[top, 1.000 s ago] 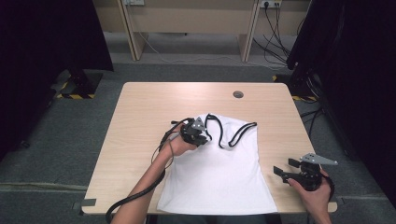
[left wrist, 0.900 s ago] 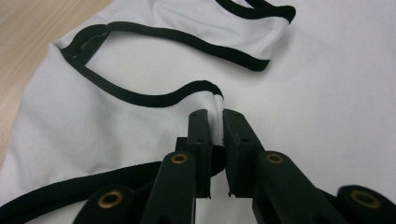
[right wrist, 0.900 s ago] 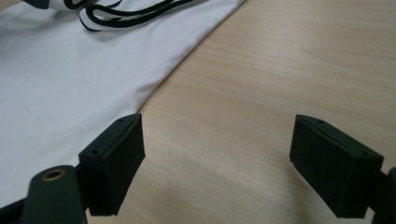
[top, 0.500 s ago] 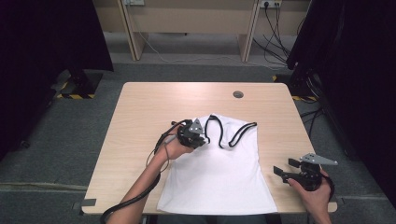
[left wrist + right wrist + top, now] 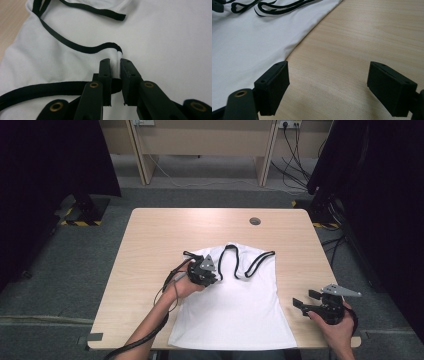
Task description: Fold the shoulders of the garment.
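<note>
A white tank top (image 5: 235, 305) with black trim lies flat on the wooden table (image 5: 160, 235), straps pointing away from me. My left gripper (image 5: 209, 276) rests on its upper left part, beside the armhole. In the left gripper view that gripper (image 5: 115, 72) is shut on a pinched ridge of white fabric (image 5: 162, 37), with the black trim (image 5: 75, 46) running just past the jaws. My right gripper (image 5: 306, 299) is held low over bare wood to the right of the shirt's side. In its own view the right gripper (image 5: 328, 82) is open wide, the shirt's edge (image 5: 242, 42) to its left.
A round cable hole (image 5: 255, 221) sits in the table's far right part. Bare wood (image 5: 362, 37) stretches right of the shirt. Desk legs and cables (image 5: 295, 150) stand on the floor beyond the table. Dark curtains flank both sides.
My left gripper has drifted a little toward me and leftward while holding the fabric, dragging the shirt's left strap area slightly. The right gripper has stayed put.
</note>
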`<move>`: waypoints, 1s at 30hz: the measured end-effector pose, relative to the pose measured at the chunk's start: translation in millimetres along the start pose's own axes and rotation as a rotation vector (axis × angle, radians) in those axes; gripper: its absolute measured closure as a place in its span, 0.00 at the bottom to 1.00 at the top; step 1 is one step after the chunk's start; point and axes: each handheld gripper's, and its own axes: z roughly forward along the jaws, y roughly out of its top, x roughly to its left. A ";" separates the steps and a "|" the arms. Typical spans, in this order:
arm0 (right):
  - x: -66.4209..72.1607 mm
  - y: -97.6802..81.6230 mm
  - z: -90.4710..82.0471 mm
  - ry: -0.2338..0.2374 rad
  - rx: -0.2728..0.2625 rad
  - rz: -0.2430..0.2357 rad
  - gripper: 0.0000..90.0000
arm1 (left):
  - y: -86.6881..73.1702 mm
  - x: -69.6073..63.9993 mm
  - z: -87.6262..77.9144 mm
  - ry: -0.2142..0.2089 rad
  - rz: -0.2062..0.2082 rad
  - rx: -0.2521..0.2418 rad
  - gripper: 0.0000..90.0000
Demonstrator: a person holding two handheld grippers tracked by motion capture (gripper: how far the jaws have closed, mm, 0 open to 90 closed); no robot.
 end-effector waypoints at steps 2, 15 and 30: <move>0.0 0.0 0.0 0.000 0.000 0.000 0.20 | -1.7 -0.8 0.5 -0.008 -0.007 -0.006 0.85; 0.1 0.0 0.0 -0.001 0.000 -0.001 0.20 | 9.7 9.4 -22.0 0.023 -0.043 -0.090 0.75; -0.2 0.1 0.3 0.007 0.003 -0.002 0.20 | 3.9 15.2 14.2 -0.005 -0.084 0.002 0.73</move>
